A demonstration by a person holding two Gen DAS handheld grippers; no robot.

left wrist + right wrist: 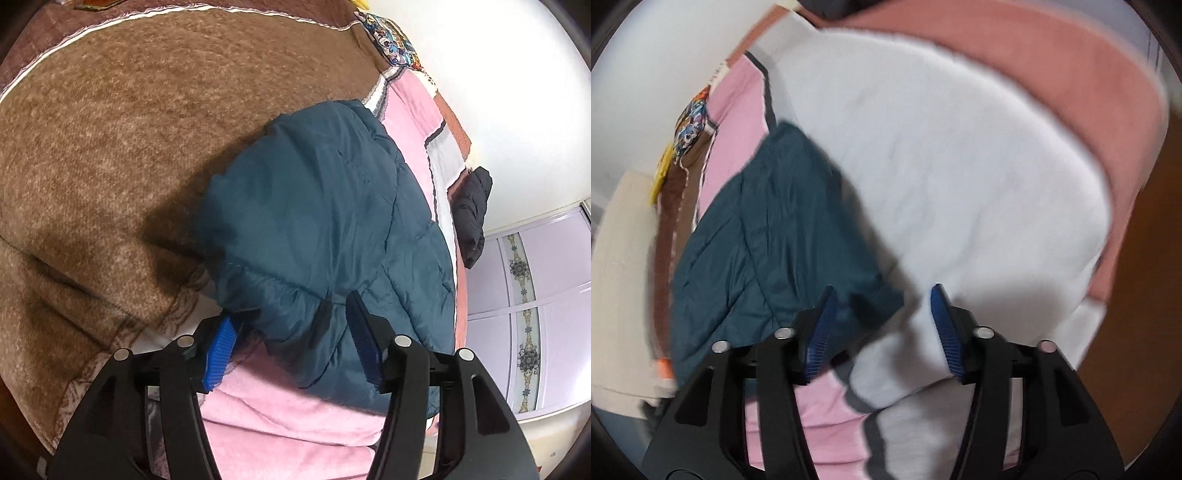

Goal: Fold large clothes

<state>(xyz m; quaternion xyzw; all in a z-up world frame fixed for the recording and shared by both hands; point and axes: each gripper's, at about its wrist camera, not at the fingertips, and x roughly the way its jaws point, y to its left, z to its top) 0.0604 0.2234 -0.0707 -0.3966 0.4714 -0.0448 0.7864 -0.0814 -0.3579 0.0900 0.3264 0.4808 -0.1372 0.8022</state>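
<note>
The teal puffer jacket (317, 221) lies on the bed, across the pink blanket (295, 417) with the brown blanket (110, 129) beside it, and its long axis runs straight ahead, away from the fingers of the left gripper (291, 350). Those fingers stand wide apart, and the jacket's near hem sits right between them, bunched against the right-hand pad; nothing is pinched yet. The right gripper (881, 332) is also spread wide and empty. From there the jacket (775, 236) lies ahead and to the left, only its near corner reaching in by the left finger (820, 332), the rest of the gap over white bedding (960, 184). The left hand looks better placed to take the hem.
</note>
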